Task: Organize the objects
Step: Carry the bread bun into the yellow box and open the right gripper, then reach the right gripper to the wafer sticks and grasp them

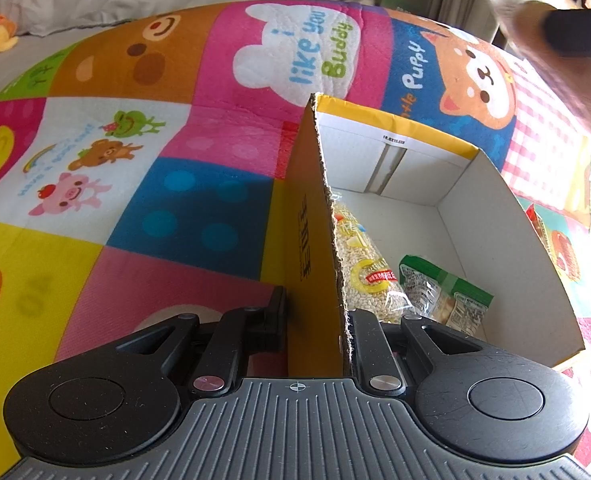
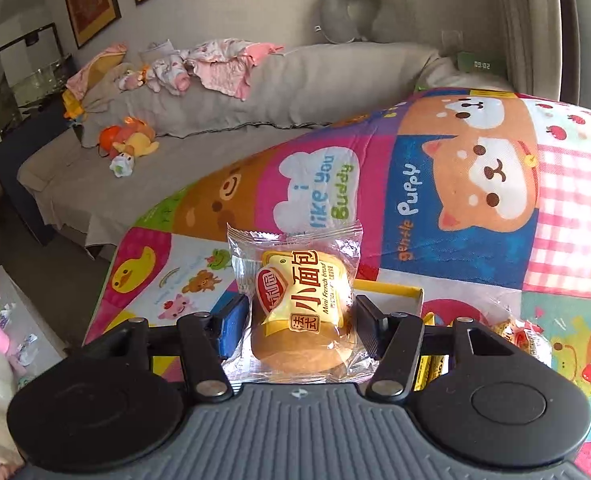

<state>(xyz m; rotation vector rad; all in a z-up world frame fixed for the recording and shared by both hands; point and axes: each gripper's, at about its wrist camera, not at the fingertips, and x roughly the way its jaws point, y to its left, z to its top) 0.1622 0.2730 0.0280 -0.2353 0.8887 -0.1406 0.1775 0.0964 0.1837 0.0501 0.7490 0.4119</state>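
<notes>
The left gripper (image 1: 315,320) is closed on the near wall of an open cardboard box (image 1: 495,216) — yellow outside, white inside — with 1 finger against the yellow outer face and the other inside against the white lining. The box stands on a colourful quilted play mat (image 1: 199,128) printed with cartoon animals in bright squares, toward the mat's right side in the left wrist view.

2 packs lie on the box floor against the held wall: a clear bag of pale grains with a yellow and red label (image 1: 365,268), and just beside it a green and white snack packet (image 1: 443,292), the 2 touching at their near ends.

The right gripper (image 2: 301,312) is about half open and clamped on a clear plastic wrapped mini French bread bun with a yellow label (image 2: 299,300); both pads press the wrapper's sides, and the bun stands upright between them, above the mat. Behind it a yellow rim of the box shows. In the left wrist view a blurred hand (image 1: 567,64) with a dark handle and clear wrapper hangs above the box's far right corner.

Beyond the mat's far edge stretches a beige sofa (image 2: 215,120) with pink clothes (image 2: 223,68) and an orange and yellow plush toy (image 2: 131,140) lying on it.
</notes>
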